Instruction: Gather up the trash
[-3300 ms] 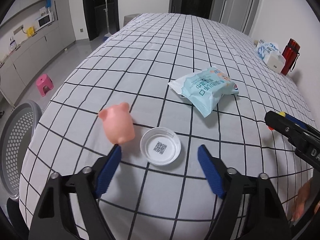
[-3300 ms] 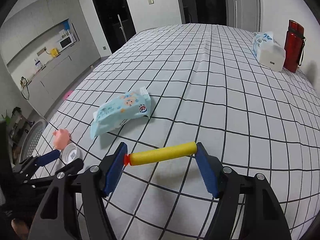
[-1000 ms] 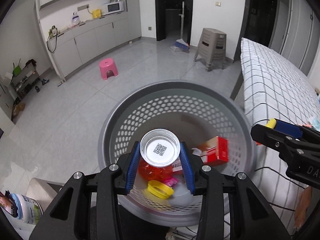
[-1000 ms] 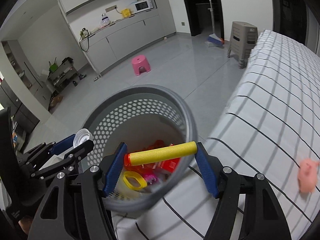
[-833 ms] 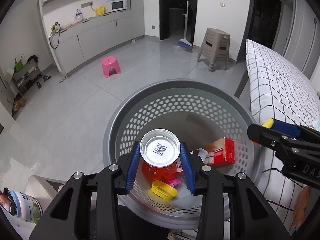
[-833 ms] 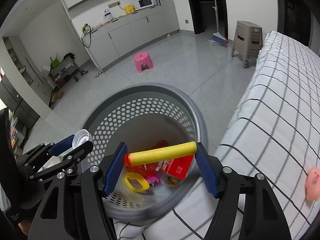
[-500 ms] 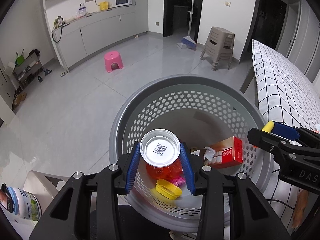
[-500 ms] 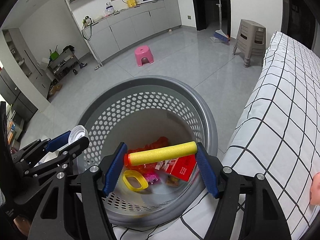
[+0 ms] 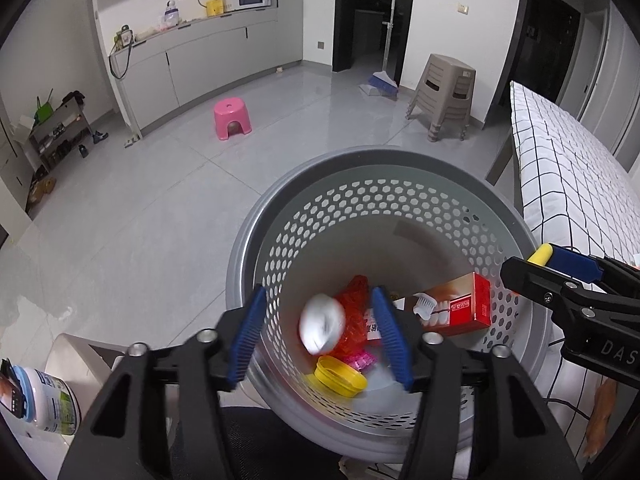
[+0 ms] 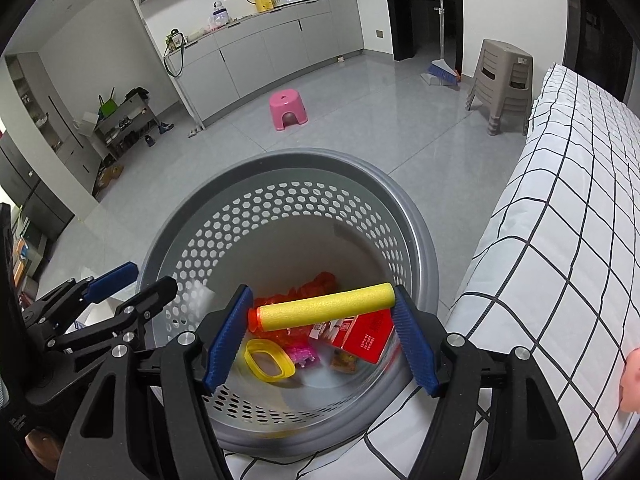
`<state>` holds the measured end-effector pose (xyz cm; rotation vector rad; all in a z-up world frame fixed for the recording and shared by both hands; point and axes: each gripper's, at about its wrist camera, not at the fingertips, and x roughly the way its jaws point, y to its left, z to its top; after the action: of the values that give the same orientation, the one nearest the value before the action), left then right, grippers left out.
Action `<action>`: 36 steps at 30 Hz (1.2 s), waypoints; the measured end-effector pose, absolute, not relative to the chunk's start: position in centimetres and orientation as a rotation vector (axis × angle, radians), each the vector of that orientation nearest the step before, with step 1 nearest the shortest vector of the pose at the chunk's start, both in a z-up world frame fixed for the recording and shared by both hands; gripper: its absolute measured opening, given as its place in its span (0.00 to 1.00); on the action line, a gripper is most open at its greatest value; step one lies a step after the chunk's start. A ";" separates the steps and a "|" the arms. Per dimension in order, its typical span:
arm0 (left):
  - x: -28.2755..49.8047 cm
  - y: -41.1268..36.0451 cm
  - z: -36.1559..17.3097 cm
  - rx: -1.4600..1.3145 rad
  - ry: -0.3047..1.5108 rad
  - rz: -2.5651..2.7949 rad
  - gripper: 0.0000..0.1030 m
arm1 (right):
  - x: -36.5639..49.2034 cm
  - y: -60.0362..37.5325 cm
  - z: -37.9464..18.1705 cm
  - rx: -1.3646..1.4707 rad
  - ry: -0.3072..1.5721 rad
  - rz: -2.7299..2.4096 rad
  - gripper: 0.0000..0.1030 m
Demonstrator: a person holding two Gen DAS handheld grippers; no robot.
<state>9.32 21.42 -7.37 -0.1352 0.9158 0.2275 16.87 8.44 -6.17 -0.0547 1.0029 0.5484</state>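
1. Grey tile floor spreads out ahead of both grippers, with a grey perforated basket (image 10: 416,240) standing directly below them and a checked table (image 10: 568,216) off to the right gripper's right.
2. Dart (image 10: 324,307): a yellow foam stick with an orange tip, held crosswise. Its long axis runs from pad to pad, so the right gripper (image 10: 320,344) pinches it end to end, orange tip toward the left pad.
3. The dart hangs over the basket's mouth, well inside the rim, with the basket floor straight beneath it.
4. The relation that matters is the vertical one: judged from this, a simple spreading of the jaws should let the dart fall into the basket.
5. The left gripper (image 9: 320,336) stands spread, holding nothing. A blurred white cup (image 9: 322,328) shows between its pads, touching neither, apparently in free fall toward the basket floor.
6. Below both grippers, at the bottom, lie a red box (image 9: 456,306), a yellow ring (image 10: 269,365), and red and pink scraps.
7. The right gripper is the nearer one to the table side. A pink toy (image 10: 631,376) shows at its far right on the cloth, possibly a later pick.
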 end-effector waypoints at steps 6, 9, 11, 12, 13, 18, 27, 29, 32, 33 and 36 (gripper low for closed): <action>9.1 21.6 -7.2 -0.139 0.912 0.234 0.61 | 16.8 8.1 -6.1 -0.033 0.996 0.550 0.76; 9.0 21.7 -7.1 -0.140 0.915 0.234 0.61 | 16.7 8.1 -6.2 -0.037 0.998 0.548 0.76; 9.0 21.6 -7.2 -0.139 0.918 0.233 0.61 | 16.7 8.1 -6.2 -0.042 0.996 0.547 0.76; 8.9 21.6 -7.2 -0.138 0.919 0.232 0.61 | 16.6 8.1 -6.2 -0.043 0.995 0.547 0.76; 8.9 21.6 -7.2 -0.138 0.919 0.233 0.61 | 16.5 8.1 -6.2 -0.044 0.996 0.547 0.76; 8.8 21.6 -7.2 -0.137 0.916 0.236 0.61 | 16.5 8.1 -6.0 -0.041 0.994 0.544 0.76; 8.2 21.3 -6.9 -0.135 0.910 0.232 0.61 | 16.0 7.6 -5.8 -0.033 0.989 0.533 0.76; 8.1 21.2 -6.8 -0.135 0.907 0.232 0.61 | 16.0 7.5 -5.7 -0.030 0.988 0.531 0.76; 8.0 21.2 -6.7 -0.133 0.904 0.233 0.62 | 15.8 7.1 -5.6 -0.018 0.987 0.527 0.76; 7.9 21.2 -6.7 -0.133 0.904 0.233 0.63 | 15.7 7.0 -5.6 -0.015 0.988 0.526 0.76; 7.8 21.2 -6.7 -0.133 0.908 0.232 0.63 | 15.4 6.7 -5.5 -0.006 0.987 0.520 0.76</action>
<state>7.83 21.17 -6.74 -0.1332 0.9075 0.2323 15.43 6.69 -5.50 -0.0060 0.9871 0.5195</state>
